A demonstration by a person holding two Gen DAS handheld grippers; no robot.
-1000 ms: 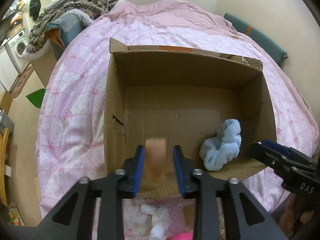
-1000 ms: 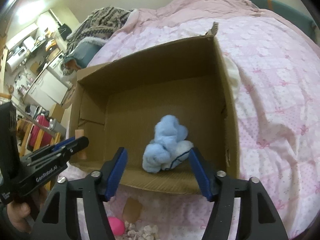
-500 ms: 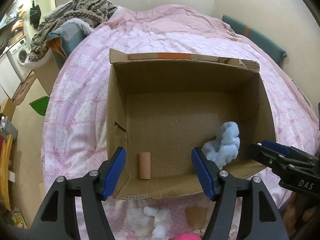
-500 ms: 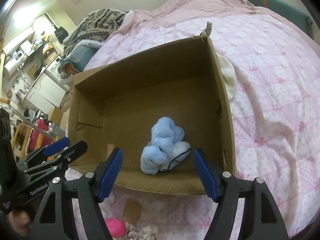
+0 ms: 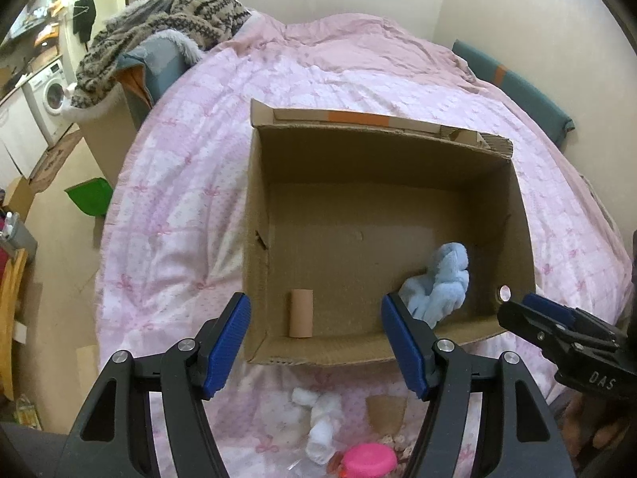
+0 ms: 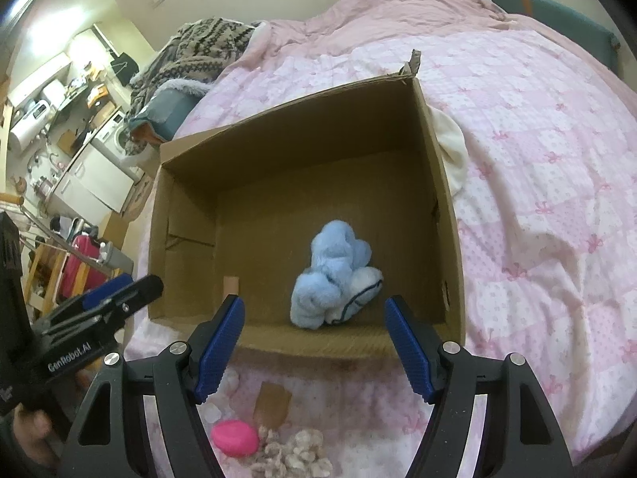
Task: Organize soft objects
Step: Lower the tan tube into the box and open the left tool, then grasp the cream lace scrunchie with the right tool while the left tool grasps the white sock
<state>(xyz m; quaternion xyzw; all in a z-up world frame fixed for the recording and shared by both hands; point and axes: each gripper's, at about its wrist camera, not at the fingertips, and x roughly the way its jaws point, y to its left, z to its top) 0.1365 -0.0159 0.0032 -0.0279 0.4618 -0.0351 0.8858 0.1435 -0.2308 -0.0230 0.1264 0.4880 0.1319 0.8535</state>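
An open cardboard box [image 5: 254, 239] [image 6: 446, 215] sits on the pink bed. Inside lie a blue fluffy cloth [image 5: 442, 283] [image 6: 334, 279] at the near right and a cardboard tube [image 5: 300, 312] [image 6: 231, 285] at the near left. My left gripper [image 5: 316, 342] is open and empty, just above the box's near edge. My right gripper [image 6: 314, 342] is open and empty, in front of the blue cloth; it also shows in the left wrist view [image 5: 557, 326]. On the bed in front of the box lie white socks [image 5: 318, 418], a pink round object [image 5: 368, 460] [image 6: 235, 436], a flat cardboard piece [image 5: 386, 412] [image 6: 272, 400] and a fluffy beige bundle [image 6: 294, 454].
A patterned blanket pile [image 5: 159, 28] lies on a chair at the far left of the bed. A white cloth [image 6: 452, 147] peeks out behind the box's right wall. A washing machine [image 5: 49, 93] and a green dustpan [image 5: 89, 199] stand on the floor to the left.
My left gripper opened and let go of the cardboard tube, which now lies in the box. Both grippers have drawn back a little from the box.
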